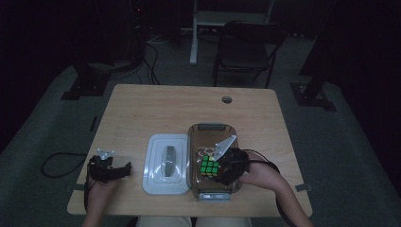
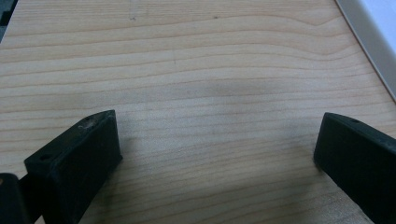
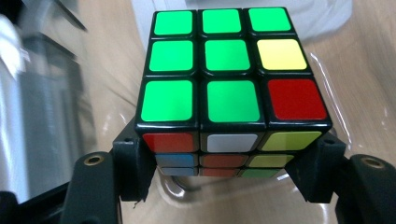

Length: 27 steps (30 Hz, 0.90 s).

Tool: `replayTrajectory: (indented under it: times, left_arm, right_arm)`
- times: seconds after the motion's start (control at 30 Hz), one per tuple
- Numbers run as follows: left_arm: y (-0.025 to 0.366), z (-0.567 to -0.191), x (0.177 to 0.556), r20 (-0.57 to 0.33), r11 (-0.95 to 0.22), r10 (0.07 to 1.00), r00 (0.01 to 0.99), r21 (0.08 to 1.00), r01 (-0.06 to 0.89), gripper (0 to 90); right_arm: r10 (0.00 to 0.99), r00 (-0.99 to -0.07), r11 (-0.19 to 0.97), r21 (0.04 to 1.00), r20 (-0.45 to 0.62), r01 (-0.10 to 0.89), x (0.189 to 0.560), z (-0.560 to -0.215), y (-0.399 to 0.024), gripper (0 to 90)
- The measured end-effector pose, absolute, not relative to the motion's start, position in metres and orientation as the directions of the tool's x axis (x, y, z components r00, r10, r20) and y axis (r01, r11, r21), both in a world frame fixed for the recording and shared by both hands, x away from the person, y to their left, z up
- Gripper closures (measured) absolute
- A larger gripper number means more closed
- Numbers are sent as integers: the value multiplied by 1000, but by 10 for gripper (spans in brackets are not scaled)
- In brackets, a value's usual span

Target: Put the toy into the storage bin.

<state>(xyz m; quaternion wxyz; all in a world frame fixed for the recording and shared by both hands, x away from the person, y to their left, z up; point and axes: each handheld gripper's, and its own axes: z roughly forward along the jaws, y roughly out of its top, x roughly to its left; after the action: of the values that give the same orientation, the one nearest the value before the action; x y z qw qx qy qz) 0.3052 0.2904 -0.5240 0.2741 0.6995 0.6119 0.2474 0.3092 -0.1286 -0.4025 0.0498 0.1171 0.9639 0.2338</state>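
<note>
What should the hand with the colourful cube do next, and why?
Probably lower the puzzle cube a little further into the clear container and then open the jaws. The right gripper is shut on the cube's sides and holds it over the container, whose white lid lies off beside it on the table. The left gripper rests open, apart.

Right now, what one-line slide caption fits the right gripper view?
Right tool clamps a mostly green-faced puzzle cube over the clear brown-tinted plastic container.

I seem to be in a dim lab or studio. My wooden table [image 1: 156,106] stands on grey carpet [image 1: 47,127], with a folding chair [image 1: 246,49], cables [image 1: 151,64] and black stands [image 1: 87,78] behind.
</note>
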Motion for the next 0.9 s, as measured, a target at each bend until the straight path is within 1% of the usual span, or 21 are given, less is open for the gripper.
replayTrajectory:
  times: [0.17,0.27,0.3,0.33,0.53,0.77,0.9]
  left_arm:
    - [290,-524,305,10,-100,992,128,686,720,12]
    - [290,-524,305,11,-101,992,129,686,720,12]
    - [290,-524,305,10,-101,992,128,686,720,12]
    - [290,-524,305,11,-101,992,129,686,720,12]
    - [290,-524,305,11,-101,992,129,686,721,12]
    - [290,-524,305,11,-101,992,129,686,720,12]
    - [290,-524,305,10,-101,992,129,686,720,12]
  right_arm:
    - [223,-973,901,393,-51,186,314,-405,-116,338]
    - [217,-975,905,386,-52,181,314,-406,-114,338]
    - [208,-976,928,329,-65,176,317,-409,-106,338]
    - [205,-976,935,309,-70,174,317,-410,-104,338]
    - [184,-982,952,258,-50,165,322,-415,-97,338]
    - [179,-982,975,143,-64,168,326,-424,-86,338]
    - [168,-984,979,131,-63,159,327,-425,-82,338]
